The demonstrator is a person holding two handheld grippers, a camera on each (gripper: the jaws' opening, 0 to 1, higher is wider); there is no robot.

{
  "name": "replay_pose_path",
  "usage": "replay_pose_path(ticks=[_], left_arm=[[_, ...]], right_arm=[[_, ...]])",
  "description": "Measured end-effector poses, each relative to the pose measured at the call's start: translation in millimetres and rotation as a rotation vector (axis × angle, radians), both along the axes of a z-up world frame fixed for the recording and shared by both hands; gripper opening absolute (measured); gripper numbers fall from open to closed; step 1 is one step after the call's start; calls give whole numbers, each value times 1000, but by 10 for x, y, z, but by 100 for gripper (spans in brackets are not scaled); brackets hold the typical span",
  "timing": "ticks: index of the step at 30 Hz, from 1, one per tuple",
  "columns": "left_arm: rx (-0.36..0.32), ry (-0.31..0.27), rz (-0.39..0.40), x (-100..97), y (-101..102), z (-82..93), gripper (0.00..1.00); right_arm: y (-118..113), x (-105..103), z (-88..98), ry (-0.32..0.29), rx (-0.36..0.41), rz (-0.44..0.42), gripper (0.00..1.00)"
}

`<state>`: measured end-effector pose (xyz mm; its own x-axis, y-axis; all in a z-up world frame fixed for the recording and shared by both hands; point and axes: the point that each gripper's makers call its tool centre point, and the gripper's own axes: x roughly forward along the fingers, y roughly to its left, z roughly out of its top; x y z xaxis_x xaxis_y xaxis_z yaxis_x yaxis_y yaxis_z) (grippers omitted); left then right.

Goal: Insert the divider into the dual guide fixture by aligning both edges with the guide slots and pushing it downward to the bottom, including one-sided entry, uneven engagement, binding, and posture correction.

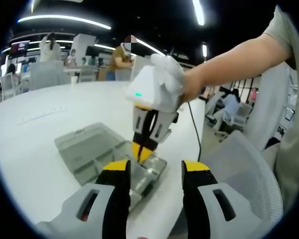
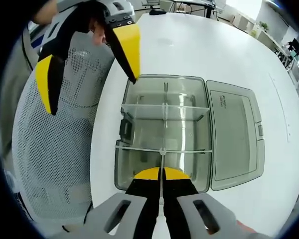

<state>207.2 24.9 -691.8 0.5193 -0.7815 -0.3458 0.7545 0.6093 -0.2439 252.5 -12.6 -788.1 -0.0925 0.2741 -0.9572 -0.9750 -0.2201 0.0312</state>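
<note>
The right tongs [image 2: 161, 174] rise from the bottom centre of the right gripper view with their yellow tips pressed together on the top edge of a thin clear divider [image 2: 162, 160], which runs as a pale line from the tips up to a cross wall of the clear box [image 2: 202, 144] in the middle of the frame. In the left gripper view the same tongs [image 1: 142, 151] hang from a gloved hand [image 1: 170, 69] in the upper middle, tips down into the near end of the box [image 1: 82, 149].

The left tongs [image 1: 155, 172] stand spread at the bottom of their own view, holding nothing, the box showing between the two tips. In the right gripper view they [image 2: 87, 59] come in at the upper left, open, one tip just above the box's far left corner.

The box sits near the edge of a round white table [image 2: 189, 45], its lid [image 2: 236, 134] laid flat and open to the right. A white mesh chair back [image 2: 55, 149] fills the left of that view.

As for progress, two cross dividers look already seated, and the held piece seems lined up with the notch at the middle of the nearer cross wall. Whether both its ends are in their slots I cannot tell; it appears partly entered, with the push to the bottom left to do.

The lid has small raised lettering near its hinge side, too small to read.
</note>
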Motion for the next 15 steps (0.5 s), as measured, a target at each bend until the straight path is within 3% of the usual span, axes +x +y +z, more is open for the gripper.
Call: replay_pose_path(ticks=[15], left_arm=[[4, -1, 0, -7, 27, 14, 39]], right_arm=[[0, 13, -3, -24, -2, 12, 0]])
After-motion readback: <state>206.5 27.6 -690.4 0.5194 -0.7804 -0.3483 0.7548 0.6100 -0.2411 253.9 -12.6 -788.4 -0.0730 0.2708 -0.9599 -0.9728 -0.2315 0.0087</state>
